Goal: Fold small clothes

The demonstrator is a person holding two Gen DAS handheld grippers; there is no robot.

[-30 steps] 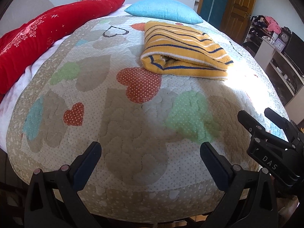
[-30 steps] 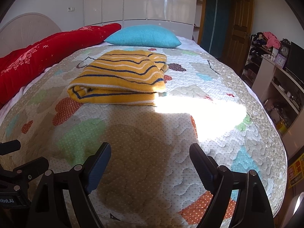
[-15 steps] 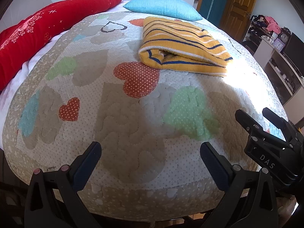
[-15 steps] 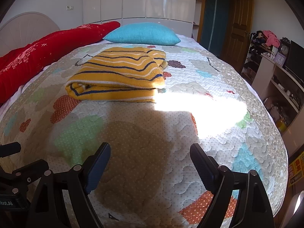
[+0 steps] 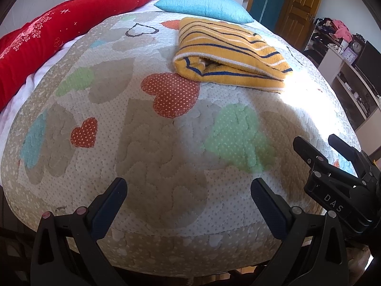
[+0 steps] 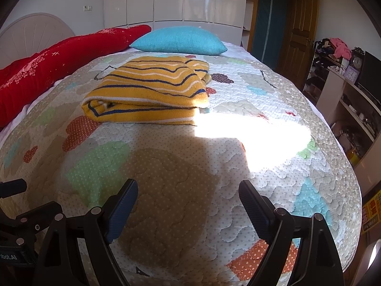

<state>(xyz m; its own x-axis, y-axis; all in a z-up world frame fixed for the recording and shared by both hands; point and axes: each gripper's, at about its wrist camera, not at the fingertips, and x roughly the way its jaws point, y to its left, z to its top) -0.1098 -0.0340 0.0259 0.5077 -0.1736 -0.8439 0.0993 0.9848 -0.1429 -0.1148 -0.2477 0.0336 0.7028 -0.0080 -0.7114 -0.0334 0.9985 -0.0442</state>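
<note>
A yellow garment with blue and white stripes (image 5: 228,54) lies folded in a flat bundle on the heart-patterned quilt (image 5: 166,147), toward the far half of the bed. It also shows in the right wrist view (image 6: 150,95). My left gripper (image 5: 188,195) is open and empty over the near edge of the bed, well short of the garment. My right gripper (image 6: 188,197) is open and empty, also over the near part of the quilt. The right gripper shows at the right of the left wrist view (image 5: 333,157).
A red bolster (image 5: 47,38) lies along the left side and a turquoise pillow (image 5: 204,6) at the head. Shelves with clutter (image 6: 345,90) and a wooden door (image 6: 300,31) stand to the right. A bright sun patch (image 6: 250,131) falls on the quilt.
Both grippers have drawn back slightly and tilted; the folded garment has stayed in place. Both jaws remain open.
</note>
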